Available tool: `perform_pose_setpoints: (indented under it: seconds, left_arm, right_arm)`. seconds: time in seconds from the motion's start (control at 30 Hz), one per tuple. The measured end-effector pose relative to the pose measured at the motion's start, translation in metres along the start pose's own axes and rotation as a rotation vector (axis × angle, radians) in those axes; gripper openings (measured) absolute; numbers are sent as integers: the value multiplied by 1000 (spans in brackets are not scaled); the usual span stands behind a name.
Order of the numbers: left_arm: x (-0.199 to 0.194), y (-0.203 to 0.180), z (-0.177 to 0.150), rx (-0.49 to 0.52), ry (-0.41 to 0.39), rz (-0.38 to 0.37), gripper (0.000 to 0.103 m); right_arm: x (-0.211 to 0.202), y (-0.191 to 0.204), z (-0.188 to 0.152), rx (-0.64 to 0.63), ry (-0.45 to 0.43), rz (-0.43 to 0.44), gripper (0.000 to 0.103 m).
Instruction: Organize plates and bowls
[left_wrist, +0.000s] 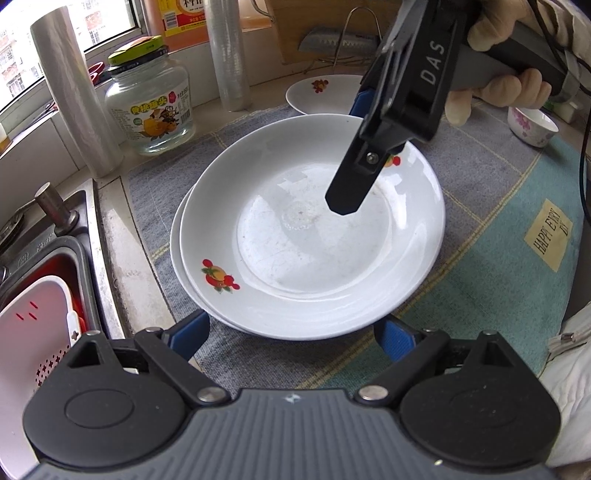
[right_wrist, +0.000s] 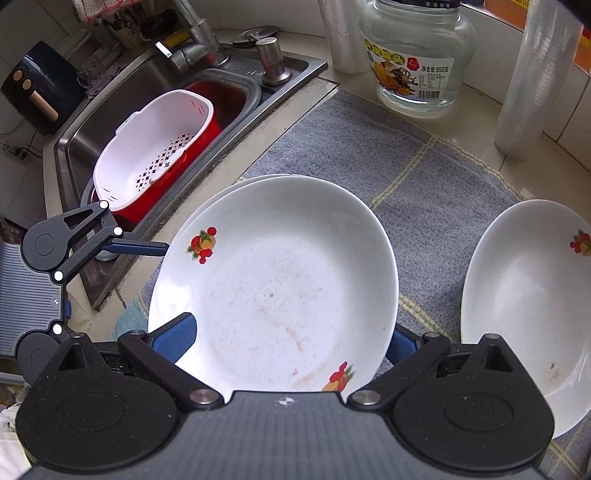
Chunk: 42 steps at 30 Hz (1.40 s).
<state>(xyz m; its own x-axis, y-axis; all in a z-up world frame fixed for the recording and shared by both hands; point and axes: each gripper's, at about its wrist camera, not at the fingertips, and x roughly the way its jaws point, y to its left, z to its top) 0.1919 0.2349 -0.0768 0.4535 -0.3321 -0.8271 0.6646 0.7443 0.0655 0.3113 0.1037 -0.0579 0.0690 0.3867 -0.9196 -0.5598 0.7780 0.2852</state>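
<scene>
Two white plates with fruit prints are stacked on the cloth mat; the top plate (left_wrist: 314, 236) (right_wrist: 273, 284) lies slightly offset over the lower one (left_wrist: 177, 251). My left gripper (left_wrist: 291, 339) is open, its blue pads on either side of the stack's near edge. My right gripper (right_wrist: 291, 343) is open with its fingers straddling the stack's far rim; it shows from above in the left wrist view (left_wrist: 369, 162). A third fruit-print plate (right_wrist: 524, 306) (left_wrist: 321, 94) lies on the mat beside the stack. A small floral bowl (left_wrist: 532, 125) stands at the far right.
A steel sink (right_wrist: 147, 88) with a white colander (right_wrist: 155, 144) in a red basin lies left of the mat. A glass jar (left_wrist: 151, 103) and two cling-film rolls (left_wrist: 74, 96) stand by the window. A knife and rack (left_wrist: 332, 44) are at the back.
</scene>
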Motion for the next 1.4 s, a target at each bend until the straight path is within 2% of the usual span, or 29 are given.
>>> perform_pose_setpoints:
  seconds: [0.33,0.6,0.97,1.17,1.4]
  left_arm:
    - [-2,-1,0,-7,-12,5,95]
    - [-5,-2,-2,-19,-32,14,96]
    - [-23,4,-5,-111,-116,62,99]
    - [-34,7,0,-135,-163,37,99]
    - [-41,2,22,-127,-242,18,102]
  right_arm:
    - [1,9,-4,-4,32,-81,103]
    - [1,9,-11,7,11,-93,103]
    - [-5,29,-38,-71,-158,-249,103]
    - [-19,32,-52,-32,-259,-317,103]
    - [-47,19,-81,92,-343,-423,103]
